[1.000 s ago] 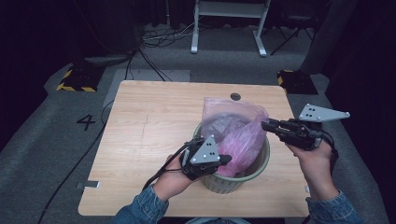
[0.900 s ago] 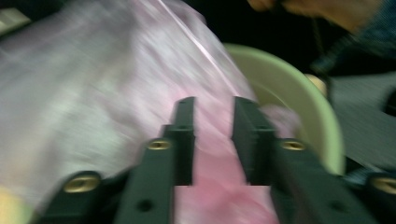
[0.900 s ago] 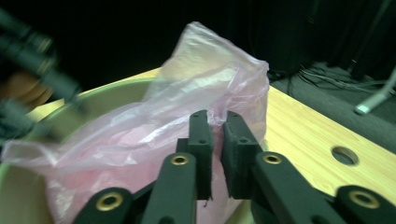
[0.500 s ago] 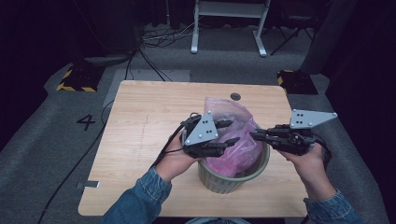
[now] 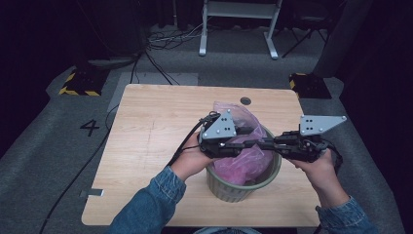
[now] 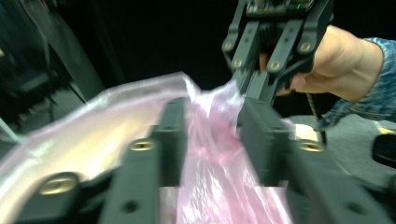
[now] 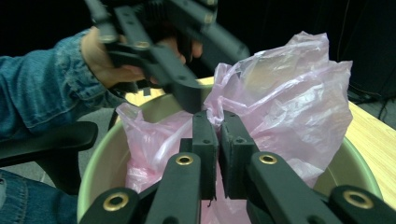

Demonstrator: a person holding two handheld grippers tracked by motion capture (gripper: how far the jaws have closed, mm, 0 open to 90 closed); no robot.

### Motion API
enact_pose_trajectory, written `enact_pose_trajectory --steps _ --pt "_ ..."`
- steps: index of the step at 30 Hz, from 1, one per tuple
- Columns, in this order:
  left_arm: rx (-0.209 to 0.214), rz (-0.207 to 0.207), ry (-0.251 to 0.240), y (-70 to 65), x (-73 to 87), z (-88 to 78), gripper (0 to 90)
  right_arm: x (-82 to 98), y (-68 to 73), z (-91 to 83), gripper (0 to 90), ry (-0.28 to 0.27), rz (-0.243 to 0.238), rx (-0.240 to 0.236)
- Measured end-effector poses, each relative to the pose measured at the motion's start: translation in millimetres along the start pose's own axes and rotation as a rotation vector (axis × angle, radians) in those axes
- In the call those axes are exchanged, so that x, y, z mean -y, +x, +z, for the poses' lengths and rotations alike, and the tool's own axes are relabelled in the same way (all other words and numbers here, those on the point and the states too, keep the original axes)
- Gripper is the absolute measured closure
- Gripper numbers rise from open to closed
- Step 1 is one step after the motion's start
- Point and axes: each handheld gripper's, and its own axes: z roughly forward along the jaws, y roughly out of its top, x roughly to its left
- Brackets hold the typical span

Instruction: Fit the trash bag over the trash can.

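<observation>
On wooden table — crumpled, translucent pink bag

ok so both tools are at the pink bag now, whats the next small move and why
Probably close the left tool on the bag film. The right tool already pinches the pink plastic bag over the green bin, while the left one's jaws, which have just been closing, straddle a fold with gaps showing. Then both could pull the mouth apart.
</observation>
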Motion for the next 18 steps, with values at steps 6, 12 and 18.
enact_pose_trajectory --steps 6,12,18 --pt "0.001 -0.002 0.04 2.3 1.7 -0.7 90.0 -0.5 -0.7 1.0 85.6 0.003 0.007 0.001" --pt "-0.058 -0.024 0.03 7.2 7.6 -17.2 90.0 4.9 -6.2 -7.5 85.8 -0.019 0.035 0.031" --pt "-0.096 -0.069 0.015 10.6 26.1 -43.0 90.0 21.7 -10.3 -22.1 86.3 -0.032 0.062 0.052"
